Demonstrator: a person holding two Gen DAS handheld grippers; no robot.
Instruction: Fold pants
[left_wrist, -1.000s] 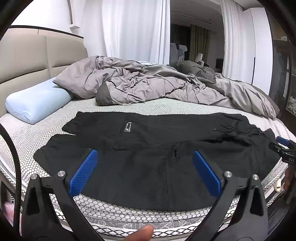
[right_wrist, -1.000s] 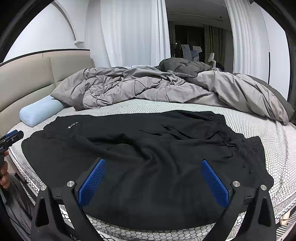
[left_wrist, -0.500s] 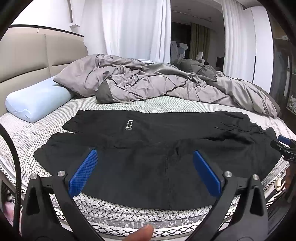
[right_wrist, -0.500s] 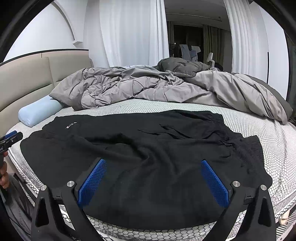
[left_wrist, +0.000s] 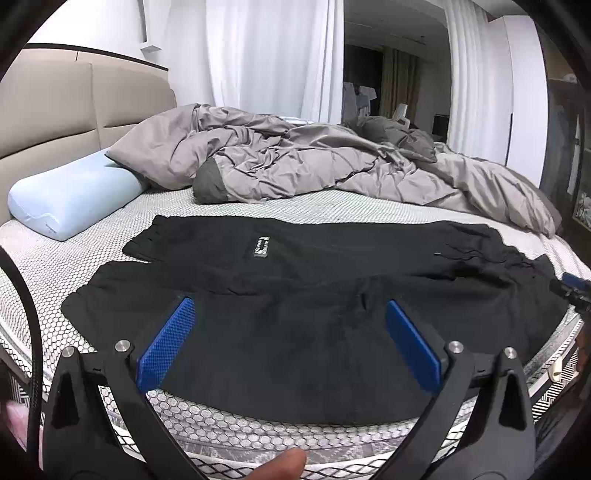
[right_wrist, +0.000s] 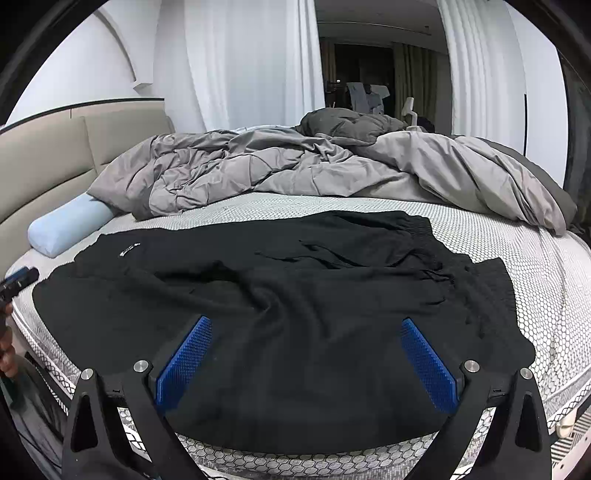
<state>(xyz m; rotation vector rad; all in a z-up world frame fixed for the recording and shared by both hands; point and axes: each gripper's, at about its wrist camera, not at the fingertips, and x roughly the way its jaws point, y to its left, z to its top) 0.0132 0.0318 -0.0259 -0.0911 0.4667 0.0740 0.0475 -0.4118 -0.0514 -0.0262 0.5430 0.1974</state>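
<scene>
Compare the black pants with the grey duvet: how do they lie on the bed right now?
The black pants lie spread flat near the front mattress edge; the grey duvet is bunched in a rumpled heap farther back. The pants are black with a small label; the duvet is light grey with darker patches. Both rest on the honeycomb-patterned mattress, untouched by either gripper.

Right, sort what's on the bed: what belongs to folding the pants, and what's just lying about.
For the job:
black pants, spread flat
left gripper, open
right gripper, open

Lying about:
grey duvet, rumpled behind
light blue pillow
mattress
</scene>
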